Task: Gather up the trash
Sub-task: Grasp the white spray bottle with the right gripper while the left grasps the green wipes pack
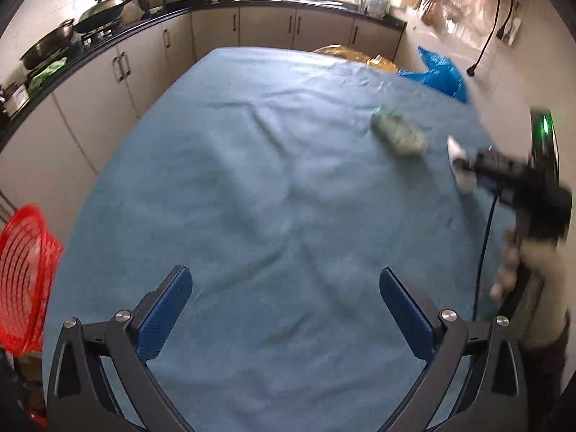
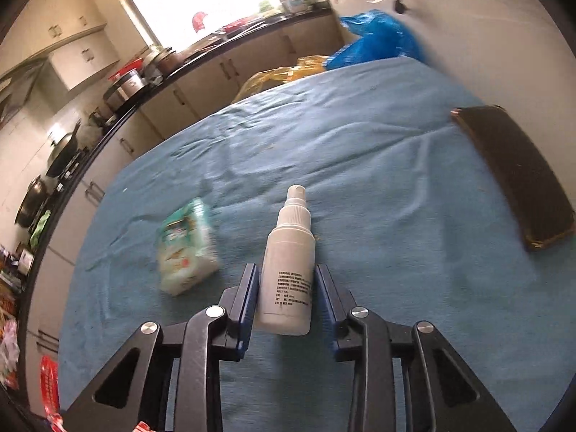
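A white spray bottle (image 2: 288, 252) lies lengthwise on the blue tablecloth (image 2: 378, 165) between the blue pads of my right gripper (image 2: 287, 268), which is shut on its body, nozzle pointing away. To its left lies a green and white tissue pack (image 2: 187, 248). In the left wrist view the same pack (image 1: 397, 135) sits at the far right of the cloth, and beside it the right gripper (image 1: 468, 171) holds the bottle (image 1: 457, 160). My left gripper (image 1: 284, 273) hangs wide open above bare cloth, with nothing between its fingers.
A red plastic basket (image 1: 25, 277) stands off the table's left edge. A flat black case (image 2: 514, 176) lies on the cloth at the right. Blue (image 1: 439, 72) and yellow (image 1: 349, 54) bags sit beyond the far edge. Kitchen counters with pots run along the left and back.
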The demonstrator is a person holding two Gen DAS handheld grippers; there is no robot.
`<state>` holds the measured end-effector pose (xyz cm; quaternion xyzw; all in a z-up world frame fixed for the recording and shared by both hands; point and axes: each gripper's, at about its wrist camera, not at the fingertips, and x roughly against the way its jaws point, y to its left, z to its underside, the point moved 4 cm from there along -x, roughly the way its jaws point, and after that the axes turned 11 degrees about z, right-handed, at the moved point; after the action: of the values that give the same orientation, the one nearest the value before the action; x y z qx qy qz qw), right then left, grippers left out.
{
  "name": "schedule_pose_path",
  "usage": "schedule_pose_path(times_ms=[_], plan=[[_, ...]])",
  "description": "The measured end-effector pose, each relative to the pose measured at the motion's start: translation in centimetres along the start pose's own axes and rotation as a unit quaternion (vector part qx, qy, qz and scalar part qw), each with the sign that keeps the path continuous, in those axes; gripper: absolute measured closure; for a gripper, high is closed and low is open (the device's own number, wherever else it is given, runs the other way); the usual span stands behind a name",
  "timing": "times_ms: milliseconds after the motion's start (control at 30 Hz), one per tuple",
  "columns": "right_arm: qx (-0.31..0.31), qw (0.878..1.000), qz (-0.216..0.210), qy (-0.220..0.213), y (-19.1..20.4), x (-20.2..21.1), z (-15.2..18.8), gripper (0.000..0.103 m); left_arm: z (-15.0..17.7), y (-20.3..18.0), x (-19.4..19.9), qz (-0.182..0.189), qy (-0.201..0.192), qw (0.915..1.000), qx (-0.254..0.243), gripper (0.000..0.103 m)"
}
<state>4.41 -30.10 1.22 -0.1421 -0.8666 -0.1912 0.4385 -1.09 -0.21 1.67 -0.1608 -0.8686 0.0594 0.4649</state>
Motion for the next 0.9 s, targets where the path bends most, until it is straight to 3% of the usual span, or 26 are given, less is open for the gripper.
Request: schedule_pose_path(times_ms=[300,500,700,833,900], plan=[[-0.025,0.999,-0.028,0.02,-1.7,-0.6,-0.7,0.069,-8.9,-6.1,-7.7,0.033,0.002,0.9995,-0.001,0.0],[-0.044,0.998,-0.048,0.026,-2.4,-1.0,-0.9,0.07,-12.9,-8.6,-13.0,0.017,0.006,0.9997,-0.014,0.0],[-0.063,0.996,-0.062,0.031,-2.7,-1.1,-1.0,0.07,-14.3,-9.1,-17.4,0.03,0.045,0.9985,0.009,0.0],[-0.065,0.995,-0.062,0.031,-2.7,-1.2,-1.0,0.07,-14.0,-9.4,-18.8,0.015,0.053,0.9985,0.0,0.001],[-0.061,0.996,-0.059,0.029,-2.8,-1.1,-0.9,0.07,-13.6,-9.9,-18.5,-0.001,0.049,0.9986,-0.023,0.012]])
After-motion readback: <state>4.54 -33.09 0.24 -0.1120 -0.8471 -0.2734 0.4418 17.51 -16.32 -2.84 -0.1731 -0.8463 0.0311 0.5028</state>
